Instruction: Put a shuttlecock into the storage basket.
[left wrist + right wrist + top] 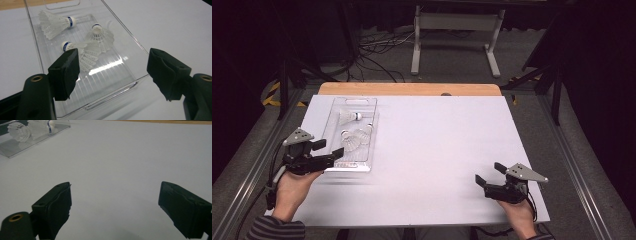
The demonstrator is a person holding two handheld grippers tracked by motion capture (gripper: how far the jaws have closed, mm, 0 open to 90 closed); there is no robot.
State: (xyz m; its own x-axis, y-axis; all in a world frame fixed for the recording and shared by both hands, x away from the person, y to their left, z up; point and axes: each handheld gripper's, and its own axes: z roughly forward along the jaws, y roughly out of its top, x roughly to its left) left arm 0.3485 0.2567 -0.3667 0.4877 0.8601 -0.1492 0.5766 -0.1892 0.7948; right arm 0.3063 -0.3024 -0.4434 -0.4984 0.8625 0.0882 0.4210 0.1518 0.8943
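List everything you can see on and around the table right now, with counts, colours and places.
Shuttlecocks: three, white with blue-banded corks, lying in the tray.
Tray: one, clear plastic, left side of the table.
Table: one, white top with a wooden far edge.
Stand: one, white-legged, on the floor beyond the table.
Cables: several, dark, on the floor behind the table.
Left gripper: black, jaws open, at the tray's near end.
Right gripper: black, jaws open, over bare table at near right.
Hands: two, one holding each gripper; striped sleeve on the left.

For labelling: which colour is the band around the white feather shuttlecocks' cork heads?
Blue band, clearest in the left gripper view.
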